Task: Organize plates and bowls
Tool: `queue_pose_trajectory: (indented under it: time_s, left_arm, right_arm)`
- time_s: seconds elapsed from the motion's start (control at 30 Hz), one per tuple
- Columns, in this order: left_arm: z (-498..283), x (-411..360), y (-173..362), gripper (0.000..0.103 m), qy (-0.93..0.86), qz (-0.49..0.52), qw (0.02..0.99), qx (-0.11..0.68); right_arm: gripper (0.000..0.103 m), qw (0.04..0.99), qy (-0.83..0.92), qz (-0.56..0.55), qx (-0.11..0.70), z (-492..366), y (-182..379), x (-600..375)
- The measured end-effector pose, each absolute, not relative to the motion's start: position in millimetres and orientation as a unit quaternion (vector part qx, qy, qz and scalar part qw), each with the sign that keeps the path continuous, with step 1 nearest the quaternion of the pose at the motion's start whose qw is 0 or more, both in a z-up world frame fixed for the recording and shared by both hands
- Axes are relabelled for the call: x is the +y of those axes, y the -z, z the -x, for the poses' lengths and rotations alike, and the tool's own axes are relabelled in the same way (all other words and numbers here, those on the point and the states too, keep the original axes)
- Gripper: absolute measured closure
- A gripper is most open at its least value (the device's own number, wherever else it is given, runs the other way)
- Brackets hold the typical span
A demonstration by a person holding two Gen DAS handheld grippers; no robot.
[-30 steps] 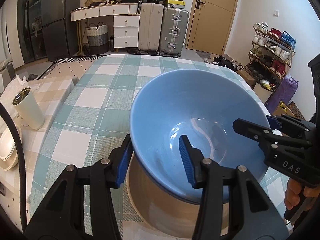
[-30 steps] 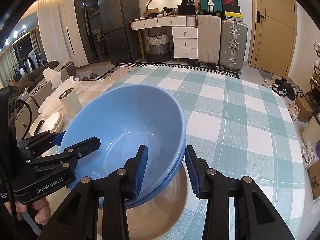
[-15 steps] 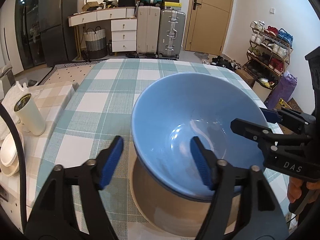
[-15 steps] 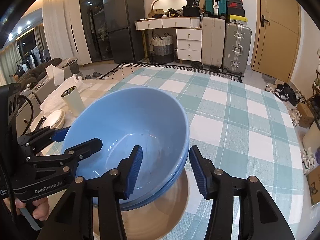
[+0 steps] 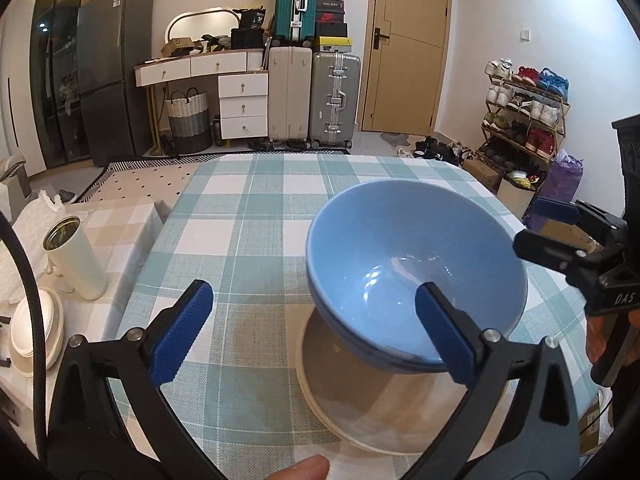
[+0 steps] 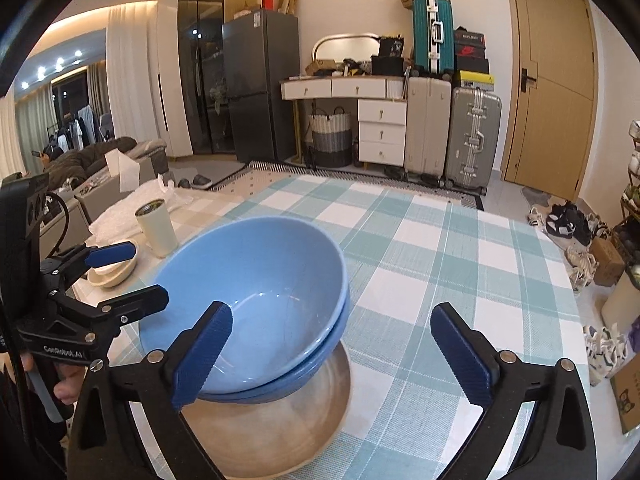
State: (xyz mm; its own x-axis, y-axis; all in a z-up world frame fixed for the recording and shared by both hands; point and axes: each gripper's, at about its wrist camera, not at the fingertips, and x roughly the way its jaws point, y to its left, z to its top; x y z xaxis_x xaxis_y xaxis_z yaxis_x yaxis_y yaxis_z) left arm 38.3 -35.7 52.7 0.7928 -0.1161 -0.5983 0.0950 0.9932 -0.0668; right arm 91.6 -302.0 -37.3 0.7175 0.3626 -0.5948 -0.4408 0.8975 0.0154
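Two nested blue bowls (image 5: 412, 280) rest tilted on a beige plate (image 5: 360, 408) on the checked tablecloth; they also show in the right wrist view (image 6: 260, 300) on the same plate (image 6: 272, 432). My left gripper (image 5: 316, 332) is open and empty, drawn back, its right pad in front of the bowls' near rim. My right gripper (image 6: 332, 352) is open and empty, its left pad in front of the bowls. Each gripper shows at the other view's edge.
A cream tumbler (image 5: 76, 260) and stacked cream plates (image 5: 36, 332) sit on a side table at the left. The checked table (image 5: 260, 208) stretches ahead. Suitcases, drawers, a fridge and a shoe rack line the far walls.
Both grippers opened from around the blue bowl's rim and pulled back. The bowl now rests nested in the lower blue bowl on the plate.
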Motion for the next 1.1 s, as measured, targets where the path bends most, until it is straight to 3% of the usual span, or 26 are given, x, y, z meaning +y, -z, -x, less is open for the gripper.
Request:
queue_pose_trajectory:
  time_s: [0.47,1.1]
  left_arm:
    - [1.7,-19.2,-39.0,0.002,0.087,0.008,0.958,0.274]
    - [27.9,-15.9,-9.4,0.002,0.130,-0.014,0.961,0.245]
  right_arm:
    - [0.001,0.931,-0.255,0.059,0.256,-43.9,46.0,-326.8]
    - [0.001,0.928,-0.276,0.044,0.246,-12.3,76.6,-342.8]
